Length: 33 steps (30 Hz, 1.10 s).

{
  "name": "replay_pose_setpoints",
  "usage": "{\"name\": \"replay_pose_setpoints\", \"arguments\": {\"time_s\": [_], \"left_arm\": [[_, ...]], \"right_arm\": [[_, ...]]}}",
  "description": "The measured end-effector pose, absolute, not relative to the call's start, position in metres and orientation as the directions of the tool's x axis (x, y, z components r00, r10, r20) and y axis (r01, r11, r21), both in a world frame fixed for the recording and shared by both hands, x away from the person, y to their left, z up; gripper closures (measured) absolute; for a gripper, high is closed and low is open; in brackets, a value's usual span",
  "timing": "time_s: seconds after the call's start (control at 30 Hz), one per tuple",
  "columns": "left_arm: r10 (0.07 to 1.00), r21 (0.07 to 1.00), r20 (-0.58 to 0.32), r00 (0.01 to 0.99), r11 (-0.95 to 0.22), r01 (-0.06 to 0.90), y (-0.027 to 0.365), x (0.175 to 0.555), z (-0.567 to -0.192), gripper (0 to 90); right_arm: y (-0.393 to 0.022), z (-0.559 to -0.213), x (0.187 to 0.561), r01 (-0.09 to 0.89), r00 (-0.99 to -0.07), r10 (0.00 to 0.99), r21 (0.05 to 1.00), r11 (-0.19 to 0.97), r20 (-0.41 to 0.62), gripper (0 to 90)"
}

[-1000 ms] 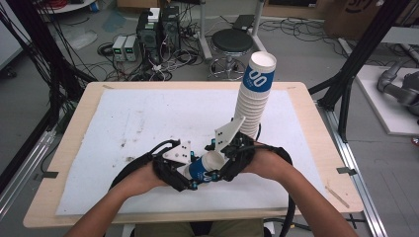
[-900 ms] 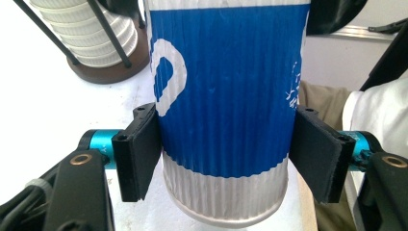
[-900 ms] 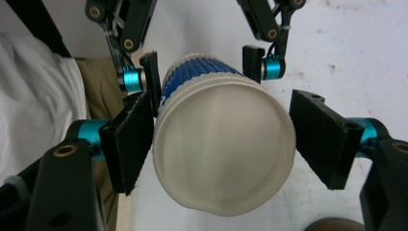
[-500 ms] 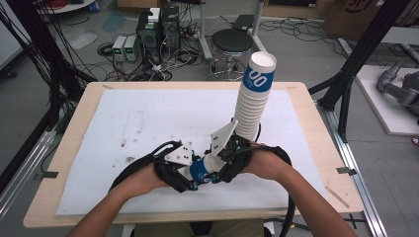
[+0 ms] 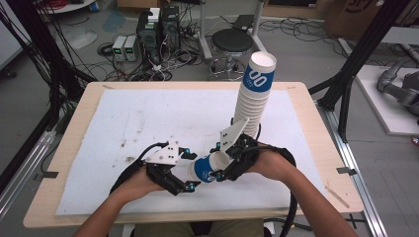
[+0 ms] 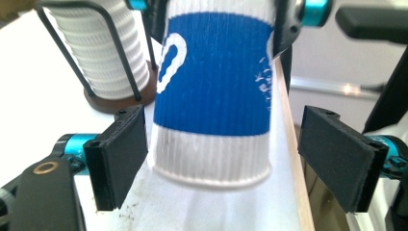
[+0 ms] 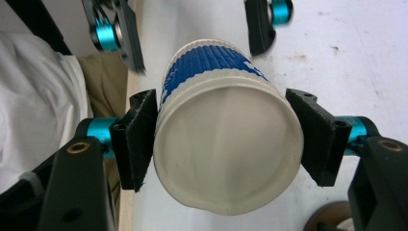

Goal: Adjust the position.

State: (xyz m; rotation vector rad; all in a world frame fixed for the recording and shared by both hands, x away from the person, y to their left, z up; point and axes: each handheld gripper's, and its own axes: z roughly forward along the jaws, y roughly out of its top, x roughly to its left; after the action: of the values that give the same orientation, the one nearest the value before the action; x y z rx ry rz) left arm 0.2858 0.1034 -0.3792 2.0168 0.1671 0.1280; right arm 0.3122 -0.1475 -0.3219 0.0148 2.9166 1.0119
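Note:
A blue-and-white paper cup (image 5: 206, 168) lies on its side in the air between my two grippers, low over the table's front. My right gripper (image 5: 221, 162) is shut on its rim end; in the right gripper view both pads (image 7: 139, 144) press the cup (image 7: 226, 159) beside its open mouth. My left gripper (image 5: 188, 169) is open around the cup's base, and its jaws have just been opening. In the left gripper view the pads (image 6: 120, 154) stand clear of the cup (image 6: 214, 91) on both sides.
A tall leaning stack of the same cups (image 5: 254, 94) stands in a wire holder with a brown base (image 6: 120, 98) just behind my right hand. A white mat (image 5: 148, 118) covers the wooden table (image 5: 316, 123). Cables, a stool and boxes lie on the floor beyond.
My left gripper's jaws have spread off the cup's base. My right gripper has closed on the cup's rim end. Both hands have stayed where they were.

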Motion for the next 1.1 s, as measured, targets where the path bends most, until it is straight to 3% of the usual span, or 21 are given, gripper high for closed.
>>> {"name": "replay_pose_setpoints", "arguments": {"time_s": [0.63, 1.1], "left_arm": [[0.242, 0.973, -0.052, 0.969, -0.206, 0.103, 0.119, 0.285, -0.399, 16.6], [0.216, 0.977, -0.080, 0.973, -0.176, 0.119, 0.116, 0.286, -0.404, 14.2]], "right_arm": [[-0.183, -0.350, 0.310, 0.079, -0.993, 0.116, 0.798, 0.597, 0.011, 31.0], [-0.186, -0.363, 0.310, 0.145, -0.988, 0.103, 0.896, 0.420, 0.111, 31.1]]}}
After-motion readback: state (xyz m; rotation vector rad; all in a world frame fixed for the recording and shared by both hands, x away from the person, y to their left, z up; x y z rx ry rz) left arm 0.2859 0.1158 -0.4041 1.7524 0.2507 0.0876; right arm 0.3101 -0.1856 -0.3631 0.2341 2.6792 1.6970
